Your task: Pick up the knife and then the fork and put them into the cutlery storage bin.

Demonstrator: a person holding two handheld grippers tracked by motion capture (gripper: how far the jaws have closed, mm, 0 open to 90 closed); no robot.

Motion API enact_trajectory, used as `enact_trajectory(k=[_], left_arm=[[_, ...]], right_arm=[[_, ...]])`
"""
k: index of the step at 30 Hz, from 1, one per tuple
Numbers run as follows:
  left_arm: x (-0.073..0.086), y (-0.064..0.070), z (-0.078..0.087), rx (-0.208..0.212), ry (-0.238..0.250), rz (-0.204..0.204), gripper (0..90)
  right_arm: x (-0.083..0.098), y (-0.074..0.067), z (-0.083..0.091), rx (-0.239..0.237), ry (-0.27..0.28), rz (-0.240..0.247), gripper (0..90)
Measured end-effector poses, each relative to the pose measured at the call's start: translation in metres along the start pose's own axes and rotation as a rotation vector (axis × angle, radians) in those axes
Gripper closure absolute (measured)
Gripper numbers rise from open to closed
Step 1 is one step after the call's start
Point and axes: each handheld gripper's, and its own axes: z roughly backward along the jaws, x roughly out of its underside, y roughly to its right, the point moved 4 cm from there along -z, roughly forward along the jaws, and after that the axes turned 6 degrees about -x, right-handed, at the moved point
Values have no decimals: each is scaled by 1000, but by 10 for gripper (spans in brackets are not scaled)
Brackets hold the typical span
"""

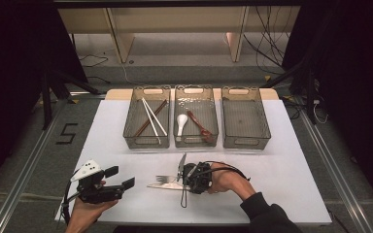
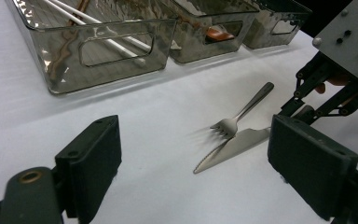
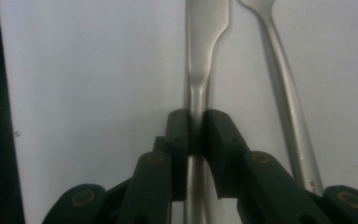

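— So, what's on the left?
— Left tongs (image 1: 121,177) hover released over the white counter (image 1: 281,165), nothing between the jaws.
— And further right?
— A fork (image 2: 242,111) lies flat, tines touching the knife (image 2: 230,148) blade beside it.
— The other hand?
— Right tongs (image 3: 196,133) are clenched on the knife's handle, pads pressing both sides; the knife lies on the counter, near the front of three grey bins (image 1: 246,124).
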Motion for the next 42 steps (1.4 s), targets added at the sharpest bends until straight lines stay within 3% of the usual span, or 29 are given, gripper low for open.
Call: enact_trajectory(k=[14,23,29,35,42], left_arm=[[-1,1,-1,1,0,-6,170],[0,0,0,-2,1,-1,173],[-1,-1,0,-4,5,3,173],[-1,-2,0,-9,12,4,172],[-1,-3,0,-15,22,8,170]], right_arm=[[-3,-4,0,1,-59,-21,798],[-2,-7,0,13,-53,-9,805],[2,-9,3,11,-20,2,806],[5,-9,15,2,55,-14,806],[14,2,39,45,183,-105,806]])
